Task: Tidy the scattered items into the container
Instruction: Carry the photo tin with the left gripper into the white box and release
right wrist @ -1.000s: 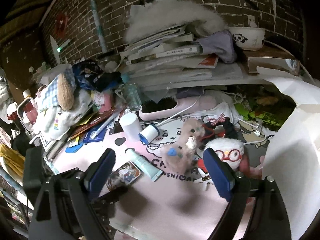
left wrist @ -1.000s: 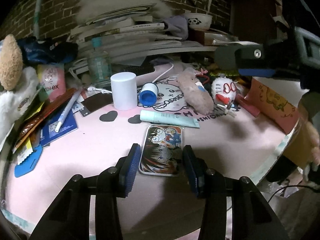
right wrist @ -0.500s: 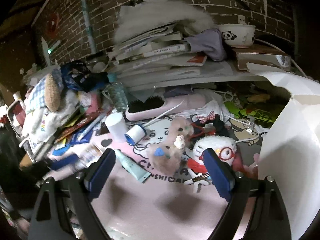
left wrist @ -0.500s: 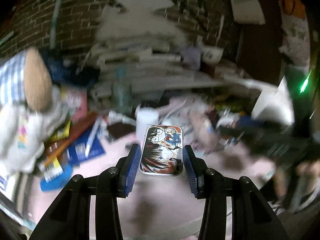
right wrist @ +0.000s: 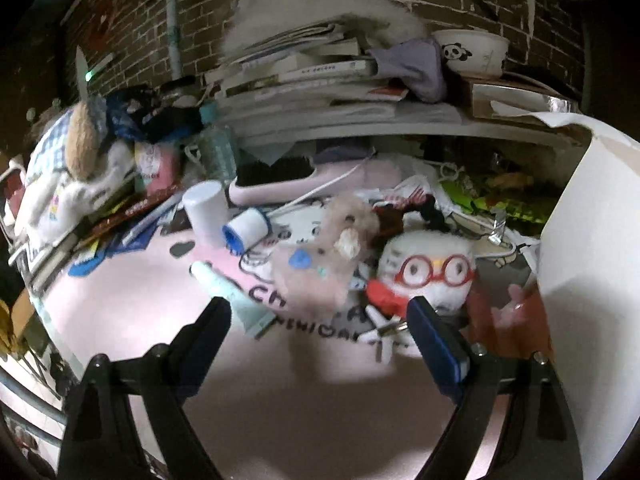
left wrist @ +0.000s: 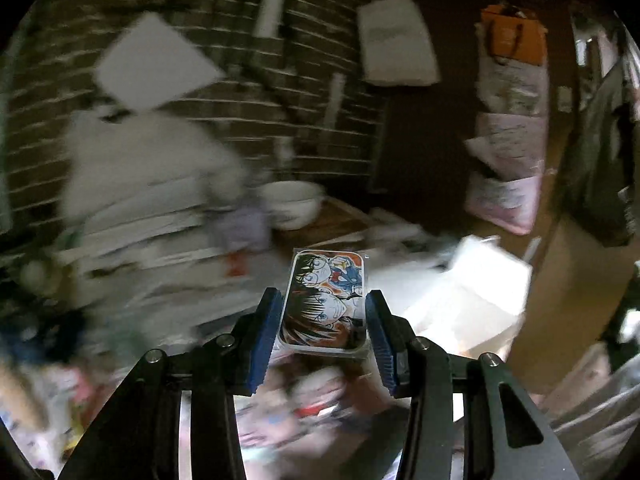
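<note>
My left gripper is shut on a flat anime-printed tin and holds it high in the air; the view behind it is blurred. A white paper bag lies below and to its right, and also fills the right edge of the right wrist view. My right gripper is open and empty above the pink table mat. Ahead of it lie a beige plush, a white plush with red glasses, a mint tube, a white cylinder and a blue-capped roll.
Stacked books and papers fill the shelf behind, with a panda bowl on the right. A teddy and packets crowd the table's left side. A pink hairbrush and cables lie behind the plush toys.
My left gripper has lifted the tin off the table and swung it up and to the right, towards the white bag. My right gripper has edged closer to the plush toys.
</note>
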Tool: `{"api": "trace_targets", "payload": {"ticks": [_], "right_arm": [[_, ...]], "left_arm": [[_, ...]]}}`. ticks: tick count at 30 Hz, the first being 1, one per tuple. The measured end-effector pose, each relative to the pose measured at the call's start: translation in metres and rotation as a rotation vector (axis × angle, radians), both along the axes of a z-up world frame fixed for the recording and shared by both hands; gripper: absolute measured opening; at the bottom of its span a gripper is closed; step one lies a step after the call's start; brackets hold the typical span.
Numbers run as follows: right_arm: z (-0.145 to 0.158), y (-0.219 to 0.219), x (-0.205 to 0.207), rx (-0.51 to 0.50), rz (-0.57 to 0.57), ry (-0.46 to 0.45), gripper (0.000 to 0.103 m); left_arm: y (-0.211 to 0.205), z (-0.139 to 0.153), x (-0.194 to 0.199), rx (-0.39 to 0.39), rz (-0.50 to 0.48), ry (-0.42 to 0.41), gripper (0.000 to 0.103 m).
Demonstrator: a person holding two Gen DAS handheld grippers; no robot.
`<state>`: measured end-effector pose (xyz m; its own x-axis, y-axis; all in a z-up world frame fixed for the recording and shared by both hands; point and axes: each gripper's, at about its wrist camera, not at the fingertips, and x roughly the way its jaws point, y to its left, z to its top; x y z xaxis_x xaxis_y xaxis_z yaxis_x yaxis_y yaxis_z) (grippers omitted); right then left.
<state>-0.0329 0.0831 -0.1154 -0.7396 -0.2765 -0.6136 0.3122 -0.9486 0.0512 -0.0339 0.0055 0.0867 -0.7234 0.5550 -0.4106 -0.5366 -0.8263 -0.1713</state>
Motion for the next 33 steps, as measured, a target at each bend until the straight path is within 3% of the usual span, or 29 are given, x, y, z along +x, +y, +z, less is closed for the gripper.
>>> {"api": "trace_targets", "payload": {"ticks": [4, 7, 12, 21, 33], "right_arm": [[-0.005, -0.004, 0.001, 0.001, 0.016, -0.012, 0.088], [-0.006, -0.002, 0.000, -0.009, 0.015, -0.014, 0.088], [-0.006, 0.003, -0.003, -0.027, 0.006, -0.028, 0.088], [-0.007, 0.010, -0.004, -0.053, 0.015, -0.042, 0.088], [-0.006, 0.017, -0.008, -0.080, 0.013, -0.051, 0.088]], "left_arm": [[0.057, 0.009, -0.015, -0.010, -0.160, -0.074, 0.039], [0.107, -0.003, -0.023, -0.083, -0.251, -0.143, 0.039], [0.169, -0.038, -0.037, -0.229, -0.301, -0.253, 0.039], [0.204, -0.082, -0.051, -0.406, -0.272, -0.342, 0.039], [0.216, -0.105, -0.056, -0.492, -0.279, -0.375, 0.039]]}}
